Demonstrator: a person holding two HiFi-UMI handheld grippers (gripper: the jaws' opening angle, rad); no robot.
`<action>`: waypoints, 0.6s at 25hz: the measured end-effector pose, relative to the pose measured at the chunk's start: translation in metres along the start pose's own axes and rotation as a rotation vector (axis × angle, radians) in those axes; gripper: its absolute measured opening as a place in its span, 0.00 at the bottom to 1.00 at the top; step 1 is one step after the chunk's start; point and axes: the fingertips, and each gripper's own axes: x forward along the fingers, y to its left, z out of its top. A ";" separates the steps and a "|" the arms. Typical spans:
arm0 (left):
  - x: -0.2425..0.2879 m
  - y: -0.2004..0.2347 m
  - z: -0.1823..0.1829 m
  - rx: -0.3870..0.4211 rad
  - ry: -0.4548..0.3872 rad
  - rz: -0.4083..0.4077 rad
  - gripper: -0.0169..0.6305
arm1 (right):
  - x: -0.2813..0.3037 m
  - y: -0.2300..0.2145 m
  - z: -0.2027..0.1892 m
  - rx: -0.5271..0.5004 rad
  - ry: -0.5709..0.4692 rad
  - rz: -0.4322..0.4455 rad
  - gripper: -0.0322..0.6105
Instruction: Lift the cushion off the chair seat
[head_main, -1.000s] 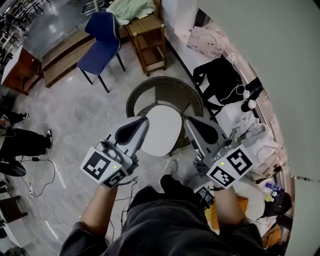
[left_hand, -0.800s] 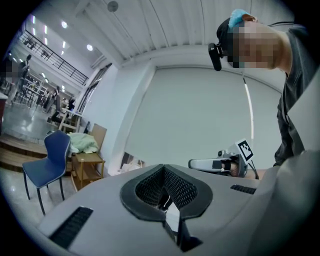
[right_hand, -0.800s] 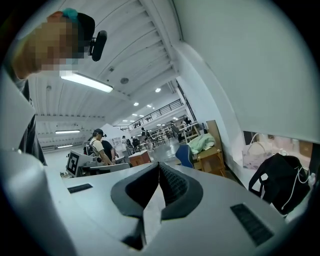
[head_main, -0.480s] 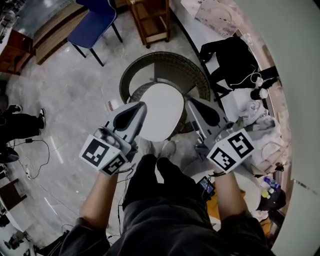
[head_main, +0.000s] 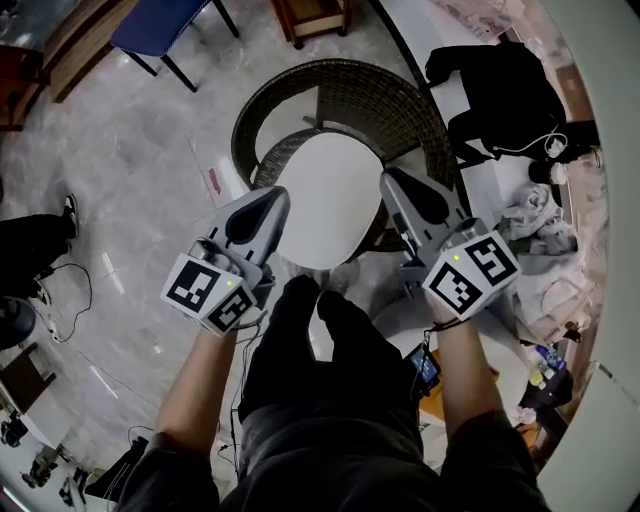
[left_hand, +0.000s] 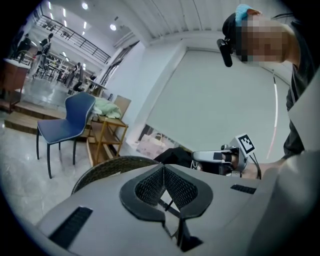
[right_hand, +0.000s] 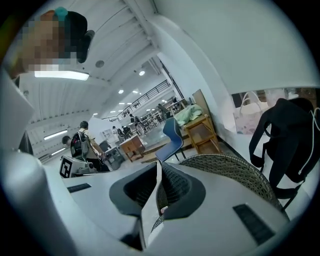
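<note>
My left gripper (head_main: 279, 196) and right gripper (head_main: 390, 178) flank the white cushion (head_main: 325, 205) on the wicker chair (head_main: 335, 80), both closed and empty, poised to take opposite edges.

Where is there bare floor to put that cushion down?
On the person's left: open floor between the wicker chair and the blue chair. The right side is crowded with a black bag and white bags.

Items counted:
- wicker chair (head_main: 345, 85): one
- white cushion (head_main: 325, 200): one
- blue chair (left_hand: 70, 122): one
- wooden shelf unit (left_hand: 107, 135): one
- black backpack (head_main: 500, 90): one
- grippers: two, the left gripper (head_main: 272, 200) and the right gripper (head_main: 392, 182)
</note>
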 end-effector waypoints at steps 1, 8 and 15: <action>0.003 0.009 -0.010 -0.009 0.010 0.004 0.05 | 0.008 -0.008 -0.008 0.005 0.008 -0.009 0.07; 0.024 0.065 -0.070 -0.067 0.067 0.028 0.13 | 0.058 -0.060 -0.072 0.033 0.094 -0.059 0.07; 0.021 0.113 -0.151 -0.126 0.139 0.084 0.21 | 0.089 -0.110 -0.151 0.033 0.210 -0.125 0.16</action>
